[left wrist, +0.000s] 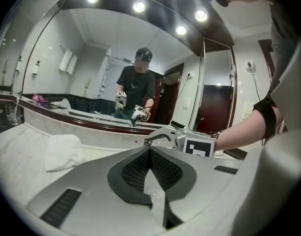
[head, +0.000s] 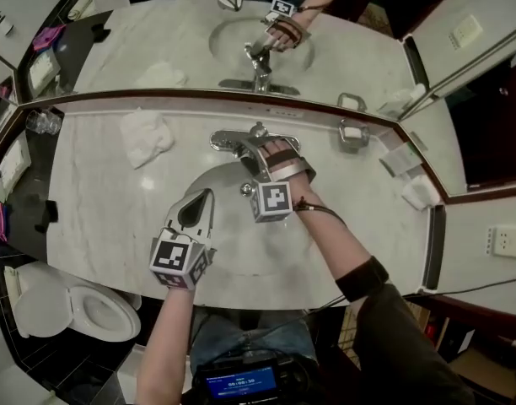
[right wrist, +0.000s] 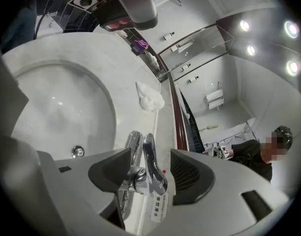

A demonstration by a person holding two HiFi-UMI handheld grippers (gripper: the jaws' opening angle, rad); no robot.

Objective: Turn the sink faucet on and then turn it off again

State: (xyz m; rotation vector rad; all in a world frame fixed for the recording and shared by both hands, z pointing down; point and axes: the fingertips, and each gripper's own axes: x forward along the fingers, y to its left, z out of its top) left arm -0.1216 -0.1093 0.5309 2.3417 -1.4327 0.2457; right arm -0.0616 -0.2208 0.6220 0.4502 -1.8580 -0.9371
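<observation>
straddling faucet lever [right wrist: 153,176] at back rim of sink [right wrist: 52,107], right gripper [right wrist: 149,156] is being held with jaws spread wide, lever between them not yet pinched, probably for lifting. left gripper [left wrist: 150,154] is being kept closed, empty, over sink, clear.

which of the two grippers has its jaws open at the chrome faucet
The right gripper: its jaws stand apart on either side of the chrome faucet lever. The left gripper is shut and empty, away from the faucet.
</observation>
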